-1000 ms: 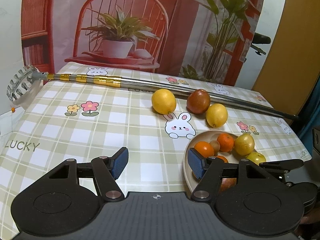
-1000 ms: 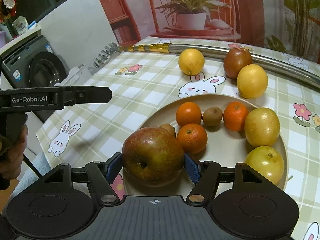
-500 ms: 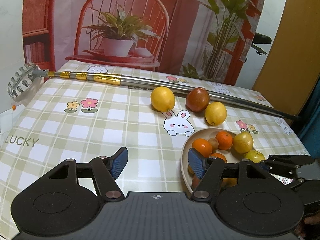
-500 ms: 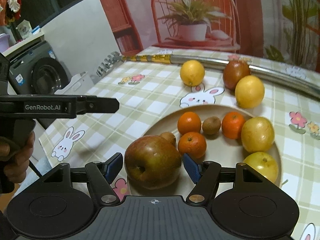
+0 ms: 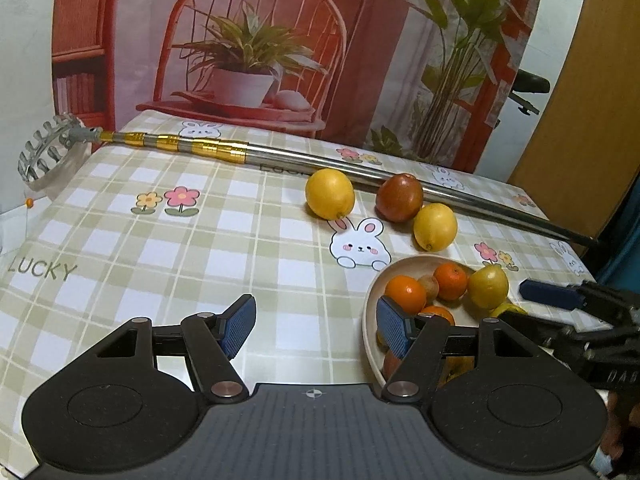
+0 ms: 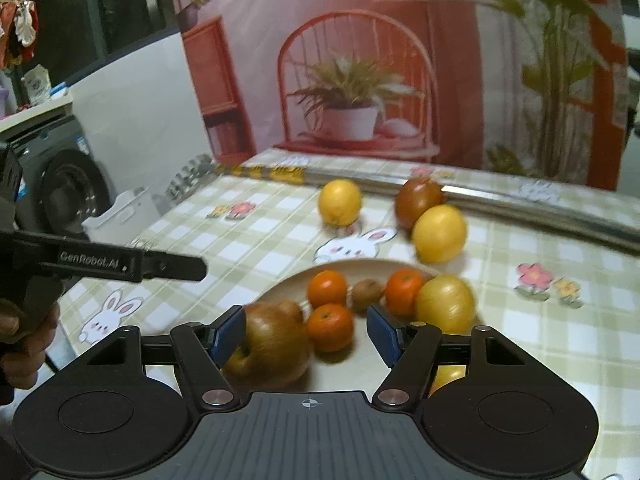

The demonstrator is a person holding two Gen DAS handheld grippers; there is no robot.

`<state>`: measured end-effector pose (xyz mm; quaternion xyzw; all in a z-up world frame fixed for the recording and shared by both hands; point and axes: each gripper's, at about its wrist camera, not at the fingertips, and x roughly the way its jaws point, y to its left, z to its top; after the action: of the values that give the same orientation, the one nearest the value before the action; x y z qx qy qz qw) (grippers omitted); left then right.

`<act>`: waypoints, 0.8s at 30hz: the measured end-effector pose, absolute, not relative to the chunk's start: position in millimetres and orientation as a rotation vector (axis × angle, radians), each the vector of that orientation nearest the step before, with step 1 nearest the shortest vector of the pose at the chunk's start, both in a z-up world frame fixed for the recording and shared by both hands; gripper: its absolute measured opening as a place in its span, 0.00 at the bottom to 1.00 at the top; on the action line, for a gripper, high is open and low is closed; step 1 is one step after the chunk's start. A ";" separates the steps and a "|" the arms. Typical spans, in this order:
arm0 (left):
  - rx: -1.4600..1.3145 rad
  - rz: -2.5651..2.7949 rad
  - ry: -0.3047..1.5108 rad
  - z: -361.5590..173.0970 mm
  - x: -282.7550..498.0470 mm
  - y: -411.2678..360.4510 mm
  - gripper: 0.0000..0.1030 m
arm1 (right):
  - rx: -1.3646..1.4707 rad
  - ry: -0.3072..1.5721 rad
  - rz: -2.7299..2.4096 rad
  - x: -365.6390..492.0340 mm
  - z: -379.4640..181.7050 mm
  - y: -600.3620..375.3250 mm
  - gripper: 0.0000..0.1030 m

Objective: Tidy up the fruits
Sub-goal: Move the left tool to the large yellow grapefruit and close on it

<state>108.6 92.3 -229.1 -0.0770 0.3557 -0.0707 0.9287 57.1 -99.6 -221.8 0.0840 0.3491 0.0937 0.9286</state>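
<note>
right claw (image 6: 306, 334): off apple (image 6: 272, 344), jaws apart, lifted | left claw (image 5: 316, 326): still open, empty

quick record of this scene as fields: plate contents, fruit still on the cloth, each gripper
plate: three oranges, a kiwi, yellow fruits, a large apple
on cloth: two lemons, one red-brown fruit, all beside a metal pole
left gripper: open, holding nothing
right gripper: open above the plate; the apple lies by its left pad, not clamped
</note>
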 end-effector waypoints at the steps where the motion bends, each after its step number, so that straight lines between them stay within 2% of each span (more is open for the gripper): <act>1: -0.154 -0.146 0.728 -228.4 110.1 91.6 0.67 | 0.168 0.706 0.183 56.9 -220.0 -102.7 0.62; 13: -0.147 -0.167 0.699 -203.7 147.1 84.7 0.67 | 0.178 0.606 -0.013 65.7 -203.9 -175.6 0.62; 24: -0.140 -0.167 0.688 -189.3 213.4 68.6 0.69 | 0.222 0.550 -0.133 72.7 -210.9 -234.6 0.62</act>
<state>213.4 68.6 -189.3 -0.0683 0.3368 -0.0815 0.9356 72.7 -234.6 -210.9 0.1093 0.2706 -0.0655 0.9542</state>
